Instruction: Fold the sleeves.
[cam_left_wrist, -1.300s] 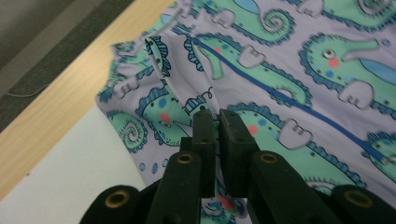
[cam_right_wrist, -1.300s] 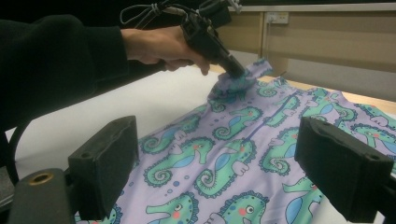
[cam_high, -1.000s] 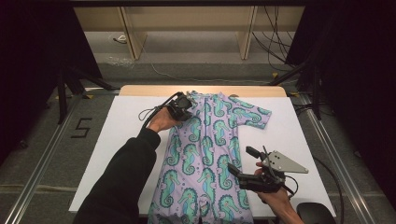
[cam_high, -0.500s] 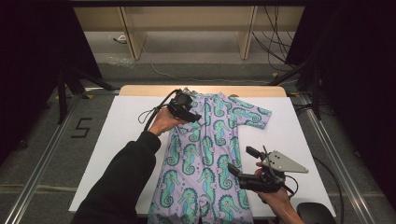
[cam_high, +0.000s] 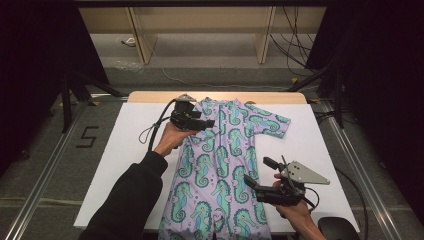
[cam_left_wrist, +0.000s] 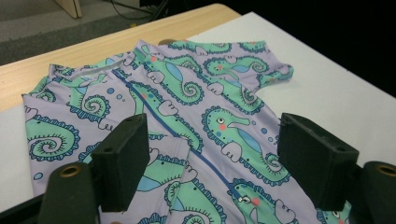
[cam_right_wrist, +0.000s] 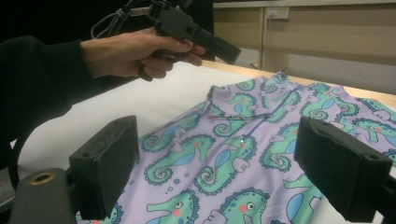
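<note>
White table (cam_high: 125, 150), lilac seahorse-print romper (cam_high: 220, 165), spread flat, zipped

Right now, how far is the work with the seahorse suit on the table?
Done, it seems: the seahorse suit lies front up on the white table, with one sleeve folded across its chest. In hand: nothing is gripped. The left gripper, whose jaws have just been opening, hangs above the folded part, and the right gripper is open by the suit's side. Left: the other sleeve lies spread, and the legs hang over the near edge.
</note>
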